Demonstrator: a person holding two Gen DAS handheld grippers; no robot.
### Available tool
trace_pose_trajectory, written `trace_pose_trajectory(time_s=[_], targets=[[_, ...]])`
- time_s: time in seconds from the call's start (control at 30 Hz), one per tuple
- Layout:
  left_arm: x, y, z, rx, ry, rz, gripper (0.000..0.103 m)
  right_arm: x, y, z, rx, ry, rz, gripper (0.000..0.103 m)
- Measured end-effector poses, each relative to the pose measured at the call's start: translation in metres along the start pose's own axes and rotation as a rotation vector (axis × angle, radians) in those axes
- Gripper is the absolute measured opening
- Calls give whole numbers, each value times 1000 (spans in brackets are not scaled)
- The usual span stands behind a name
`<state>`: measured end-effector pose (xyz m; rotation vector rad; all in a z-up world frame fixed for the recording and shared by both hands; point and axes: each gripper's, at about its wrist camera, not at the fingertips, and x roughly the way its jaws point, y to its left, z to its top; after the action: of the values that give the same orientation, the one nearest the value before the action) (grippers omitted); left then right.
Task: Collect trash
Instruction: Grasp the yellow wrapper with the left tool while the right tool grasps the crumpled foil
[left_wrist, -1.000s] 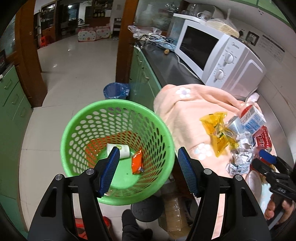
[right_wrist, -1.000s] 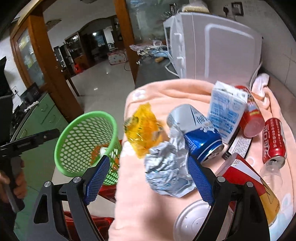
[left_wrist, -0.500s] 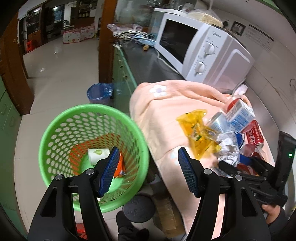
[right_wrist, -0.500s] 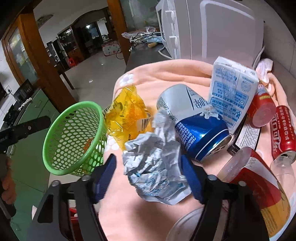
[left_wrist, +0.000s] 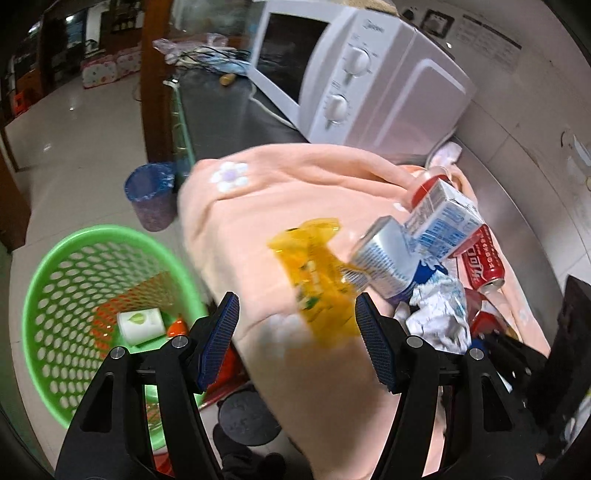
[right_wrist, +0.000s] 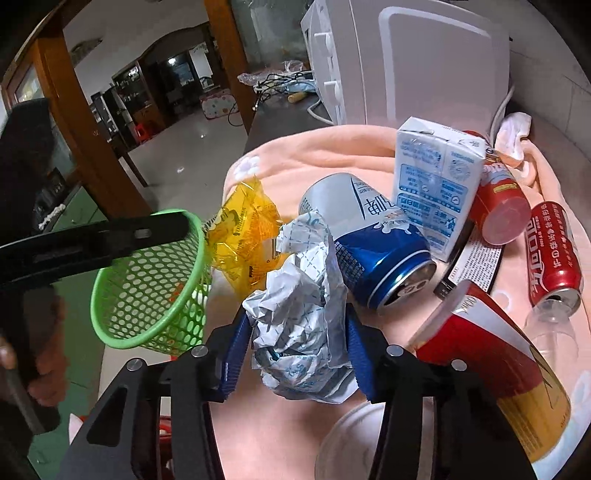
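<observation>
Right wrist view: your right gripper (right_wrist: 295, 354) has closed in since half a second ago, and its blue pads (right_wrist: 232, 354) now press both sides of the crumpled foil wrapper (right_wrist: 303, 314), where before they stood wide of it. Wrapper sits on the peach towel (right_wrist: 280, 435), touching the blue can (right_wrist: 369, 247) behind it and just beside the yellow wrapper (right_wrist: 247, 236). Milk carton (right_wrist: 436, 192) and red cans (right_wrist: 554, 254) lie further back near the microwave (right_wrist: 417, 62). Left wrist view: your left gripper (left_wrist: 295, 343) has swung from over the green basket (left_wrist: 44, 295) toward the towel edge, jaws wide apart and holding nothing. Basket is now left of the claw, with a white cup (left_wrist: 140, 325) inside.
</observation>
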<state>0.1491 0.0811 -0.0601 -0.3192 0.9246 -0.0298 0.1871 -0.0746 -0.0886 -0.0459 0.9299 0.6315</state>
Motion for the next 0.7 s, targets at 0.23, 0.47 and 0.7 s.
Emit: trace_pose_trajectory(time_s=[0.23,0.47,0.7], targets=[[33,-14,12,-4,58,-48,65,-17,-2,-6,20,-27,16,48],[54,-29,9,66,95,-30,71,-24,-8,-11,34,-31,19,48],[61,-28,5,84,96,-19,75,-26,-11,-14,41,-29,17,48]])
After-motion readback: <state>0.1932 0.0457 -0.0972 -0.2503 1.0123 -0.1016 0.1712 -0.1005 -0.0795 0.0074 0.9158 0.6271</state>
